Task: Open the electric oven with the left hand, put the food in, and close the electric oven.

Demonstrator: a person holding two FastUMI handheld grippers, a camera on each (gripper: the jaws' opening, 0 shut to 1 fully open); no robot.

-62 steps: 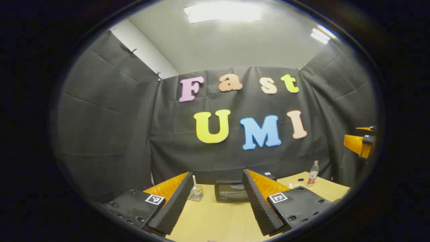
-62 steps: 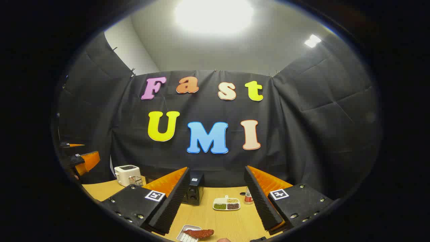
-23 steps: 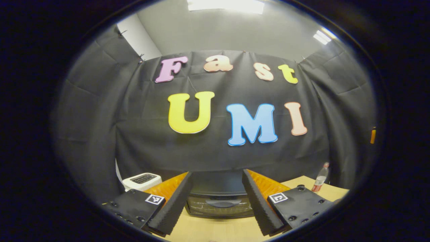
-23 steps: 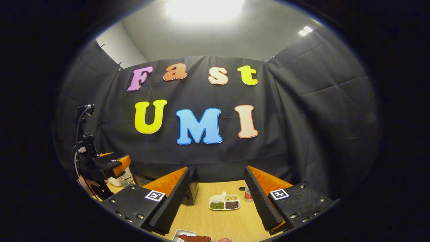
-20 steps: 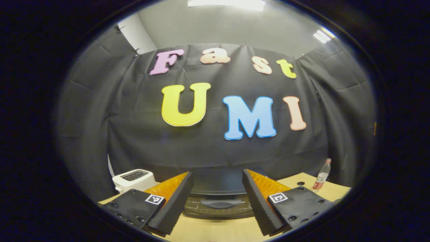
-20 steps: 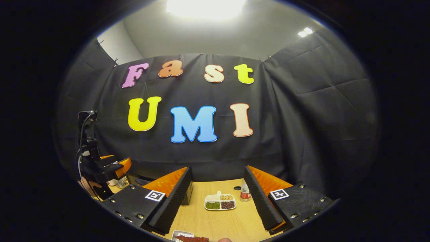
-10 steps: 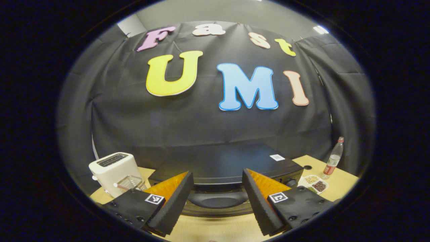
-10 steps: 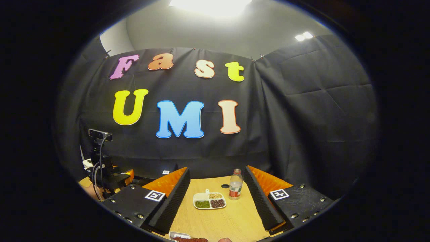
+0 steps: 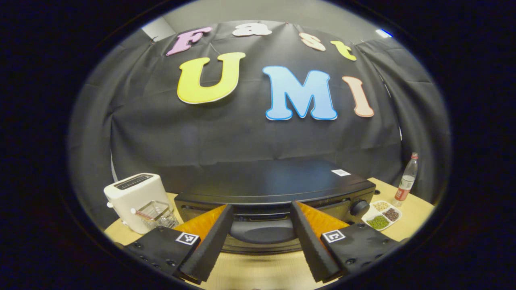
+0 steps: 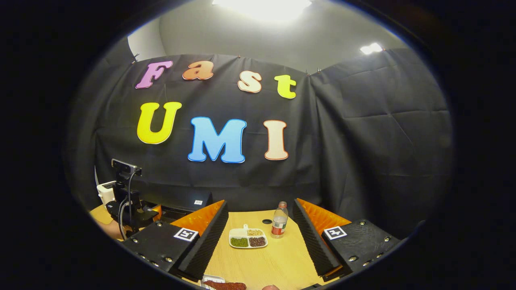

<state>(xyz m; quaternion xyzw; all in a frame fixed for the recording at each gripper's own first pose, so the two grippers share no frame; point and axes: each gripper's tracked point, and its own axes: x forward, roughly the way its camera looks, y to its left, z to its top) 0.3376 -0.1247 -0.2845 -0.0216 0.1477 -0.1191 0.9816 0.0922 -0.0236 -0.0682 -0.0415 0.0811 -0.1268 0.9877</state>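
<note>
Left gripper view: the left gripper (image 9: 260,237), jaws spread and empty, faces the door handle (image 9: 262,231) of the closed electric oven (image 9: 274,185), beside a toaster (image 9: 131,197). Step in hand, judged: reaching to open. Next, the fingers must straddle the handle, close, and pull. Right gripper view: the right gripper (image 10: 260,241), also spread, hovers above the food (image 10: 225,286).

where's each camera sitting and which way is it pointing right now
Left gripper view: rides the left gripper, facing the closed electric oven up close; its open fingers flank the door handle.
Right gripper view: rides the right gripper, looking across the table to the booth wall; its fingers are open, the left gripper far left.
Shared: sectioned dish, bottle, toaster, oven.
</note>
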